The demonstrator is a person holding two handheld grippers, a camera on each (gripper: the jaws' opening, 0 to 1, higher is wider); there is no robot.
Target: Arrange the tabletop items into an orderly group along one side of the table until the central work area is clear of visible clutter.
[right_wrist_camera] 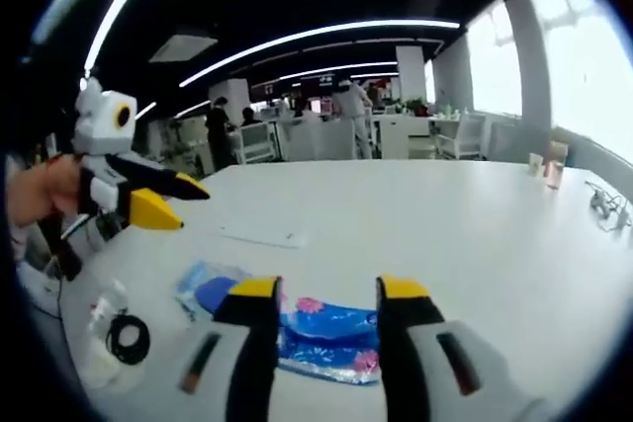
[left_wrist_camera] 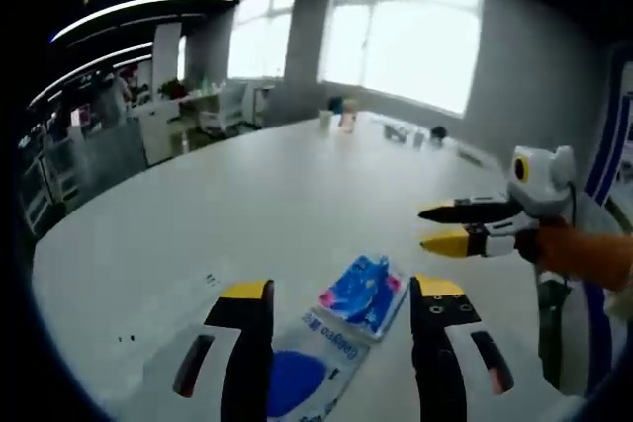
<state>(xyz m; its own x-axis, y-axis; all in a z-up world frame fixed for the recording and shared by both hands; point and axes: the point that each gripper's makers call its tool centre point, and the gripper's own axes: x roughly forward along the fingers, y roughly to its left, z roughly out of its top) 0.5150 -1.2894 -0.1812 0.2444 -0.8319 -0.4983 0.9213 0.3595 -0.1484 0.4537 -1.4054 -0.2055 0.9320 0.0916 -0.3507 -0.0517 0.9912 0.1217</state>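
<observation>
On a large white table (left_wrist_camera: 247,195), both grippers, left (left_wrist_camera: 342,295) and right (right_wrist_camera: 321,294), hover with jaws wide apart above a glossy blue-and-pink plastic packet (left_wrist_camera: 364,294) lying near the table's edge.

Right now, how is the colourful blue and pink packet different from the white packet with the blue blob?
The blue and pink packet is covered in bright pattern; the white packet is mostly plain with a blue patch. The blue and pink packet lies partly on top of the white packet. Both are flat on the white table.

bright window (left_wrist_camera: 401,32) glare, dim ceiling, fisheye edge warping
</observation>
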